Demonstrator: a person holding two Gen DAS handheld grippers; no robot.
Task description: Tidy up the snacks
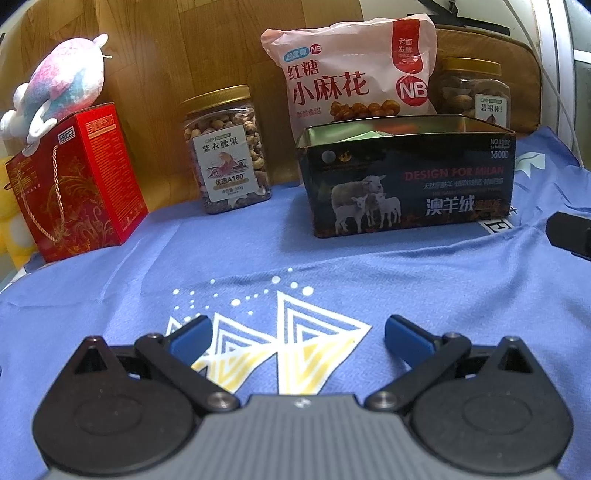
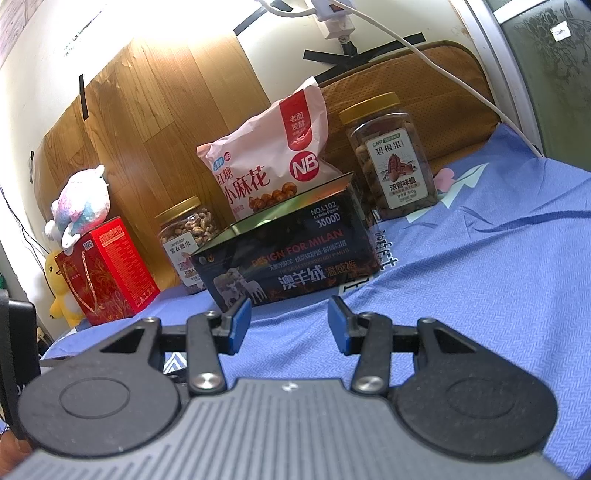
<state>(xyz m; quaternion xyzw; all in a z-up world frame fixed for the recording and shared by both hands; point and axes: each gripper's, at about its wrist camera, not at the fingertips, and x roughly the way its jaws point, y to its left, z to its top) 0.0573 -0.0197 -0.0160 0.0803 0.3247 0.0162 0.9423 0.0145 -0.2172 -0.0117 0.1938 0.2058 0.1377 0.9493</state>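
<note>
A wood-grain laminate panel [image 2: 155, 122] leans against a pale cream wall [image 2: 44, 48], held by strips of black tape [image 2: 83, 96]. At two o'clock from it a brown padded cushion [image 2: 439, 85] stands against the same wall. Near twelve o'clock a white power adapter [image 2: 338, 20] hangs on the wall, its white cable [image 2: 454, 79] running down toward three o'clock. Strong light glares at eleven o'clock. A blue printed cloth [image 1: 258, 251] covers the surface below

Count: two nut jars [image 1: 229, 147] [image 2: 392, 155], one pink snack bag [image 1: 351, 70], one open tin [image 1: 406, 177], one red box [image 1: 77, 181], two plush toys [image 1: 62, 85] [image 2: 62, 291].
</note>
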